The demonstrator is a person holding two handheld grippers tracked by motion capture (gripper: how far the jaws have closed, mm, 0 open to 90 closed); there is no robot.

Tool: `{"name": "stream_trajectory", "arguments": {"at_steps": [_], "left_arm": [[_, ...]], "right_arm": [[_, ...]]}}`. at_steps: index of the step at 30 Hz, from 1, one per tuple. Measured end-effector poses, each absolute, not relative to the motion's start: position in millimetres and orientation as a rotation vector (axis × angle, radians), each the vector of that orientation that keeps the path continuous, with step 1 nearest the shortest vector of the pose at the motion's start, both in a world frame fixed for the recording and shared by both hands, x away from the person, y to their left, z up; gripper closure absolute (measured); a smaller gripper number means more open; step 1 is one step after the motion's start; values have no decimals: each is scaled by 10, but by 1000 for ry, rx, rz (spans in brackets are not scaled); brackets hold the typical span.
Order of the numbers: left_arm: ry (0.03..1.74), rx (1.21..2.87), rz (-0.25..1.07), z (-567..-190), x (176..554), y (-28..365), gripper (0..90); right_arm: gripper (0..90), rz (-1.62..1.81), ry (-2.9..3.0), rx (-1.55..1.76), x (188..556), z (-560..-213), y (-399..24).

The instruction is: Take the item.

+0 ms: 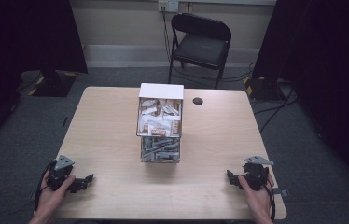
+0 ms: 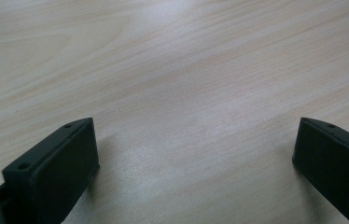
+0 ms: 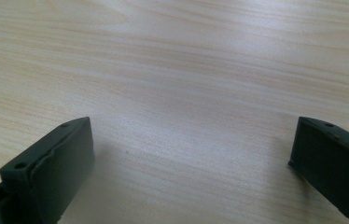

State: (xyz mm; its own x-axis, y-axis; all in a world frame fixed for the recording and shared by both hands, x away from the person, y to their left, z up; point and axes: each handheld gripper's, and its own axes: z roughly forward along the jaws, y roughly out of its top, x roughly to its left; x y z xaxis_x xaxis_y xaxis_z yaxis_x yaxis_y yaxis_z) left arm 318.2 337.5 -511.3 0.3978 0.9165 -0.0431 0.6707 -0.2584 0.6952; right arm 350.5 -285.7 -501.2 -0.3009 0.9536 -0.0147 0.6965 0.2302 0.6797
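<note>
Nearest item: my two hands at the near edge of the table (image 1: 116, 107), one gripper in each. Count: two grippers, two black fingers apiece, four fingers in all.

Left gripper (image 1: 87, 179): rests on the table at the near left corner, well apart from the clear box (image 1: 160, 123) and to its near left, pointing in toward the middle. One grey three-cornered plate on top, one cable trailing off. In the left gripper view the fingers (image 2: 53, 175) stand wide apart with bare wood between them; they hold nothing.

Right gripper (image 1: 231, 177): rests at the near right corner, well apart from the box and to its near right, also pointing inward. One grey plate, one cable. In the right gripper view my fingers (image 3: 51, 170) are spread wide over bare wood grain, holding nothing.

Clear box: one, upright at the middle of the table, between my two grippers and farther off. Two tiers: upper tier filled with small white and brown packets, lower tier with grey ones; too many and too small to count. White top.

Round dark spot (image 1: 198, 101): one, on the table just right of the box's far end.

Folding chair (image 1: 200, 44): one, black, on the floor beyond the box.
</note>
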Motion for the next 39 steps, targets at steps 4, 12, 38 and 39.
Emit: {"name": "stream_trajectory", "arguments": {"at_steps": [4,12,38,39], "left_arm": [[1351,2020,496,-5113,3182,3375,0],[1352,2018,496,-5113,3182,3374,0],[1352,2018,496,-5113,3182,3374,0],[1352,2018,496,-5113,3182,3374,0]], "right_arm": [[0,801,2076,1520,3504,-5011,-2853],[11,805,2067,1526,3495,-5008,-2845],[243,1011,2114,1452,3452,-4798,-2739],[254,1012,2118,1441,3449,-4791,-2727]]}}
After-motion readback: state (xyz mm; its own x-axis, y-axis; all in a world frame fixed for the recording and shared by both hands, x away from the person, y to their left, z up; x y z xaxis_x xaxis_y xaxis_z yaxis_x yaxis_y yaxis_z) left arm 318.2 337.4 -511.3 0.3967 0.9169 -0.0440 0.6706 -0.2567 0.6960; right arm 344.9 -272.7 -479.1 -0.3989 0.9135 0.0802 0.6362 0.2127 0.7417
